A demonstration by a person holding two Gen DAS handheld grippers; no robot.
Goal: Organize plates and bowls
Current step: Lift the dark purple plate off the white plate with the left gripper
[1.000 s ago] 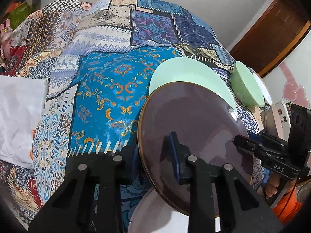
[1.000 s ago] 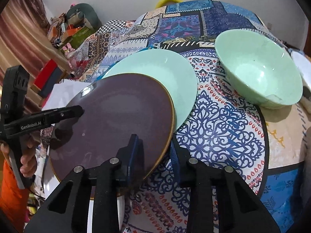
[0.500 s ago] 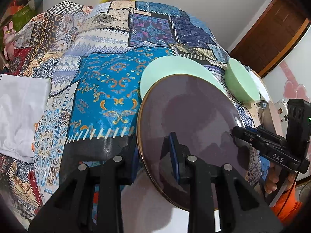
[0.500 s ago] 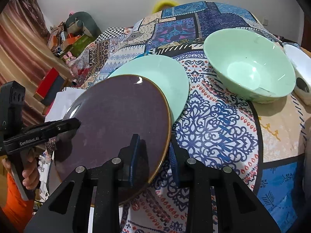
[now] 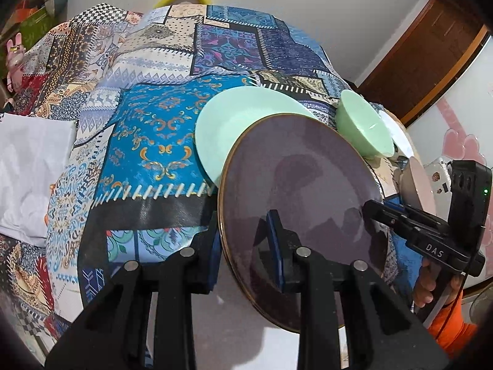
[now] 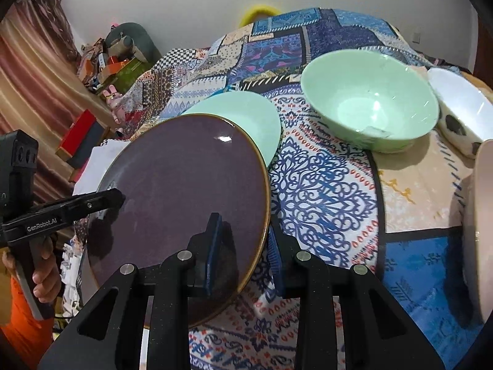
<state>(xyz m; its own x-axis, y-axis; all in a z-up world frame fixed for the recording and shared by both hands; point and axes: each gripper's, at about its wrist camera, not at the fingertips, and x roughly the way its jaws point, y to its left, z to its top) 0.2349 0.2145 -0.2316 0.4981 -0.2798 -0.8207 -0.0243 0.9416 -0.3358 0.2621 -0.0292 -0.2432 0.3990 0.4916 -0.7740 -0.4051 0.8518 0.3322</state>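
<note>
1. Left wrist view shows us gripping the purple plate (image 5: 295, 197) with the left gripper (image 5: 246, 246): its jaws are narrowed onto the near rim, one pad under the edge and one on the face. The right gripper (image 6: 243, 246) pinches the opposite rim the same way, so we carry the plate between both hands, lifted and tilted above the patterned cloth (image 5: 148, 141).

2. Each hold is a thin bite at the very edge. If our two hands drift apart or twist differently, we judge one rim could slide out of its pads, and the glazed surface looks slippery.

3. The plate hangs partly over the mint green plate (image 6: 246, 120), which lies flat on the cloth. Lowering unevenly could knock rim against rim and chip either one, or land the purple plate off centre so the stack rocks.

4. The mint green bowl (image 6: 369, 108) sits near on the right, with a white bowl (image 6: 462, 114) behind it and a pale pink dish (image 6: 480, 231) just beside our right gripper. A wide swing to that side could clip them.

5. The cloth is draped over a soft-looking, uneven surface; we think a stack set there may tilt and slide.

6. If we let go on one side first, the whole weight falls on a single edge pinch.
</note>
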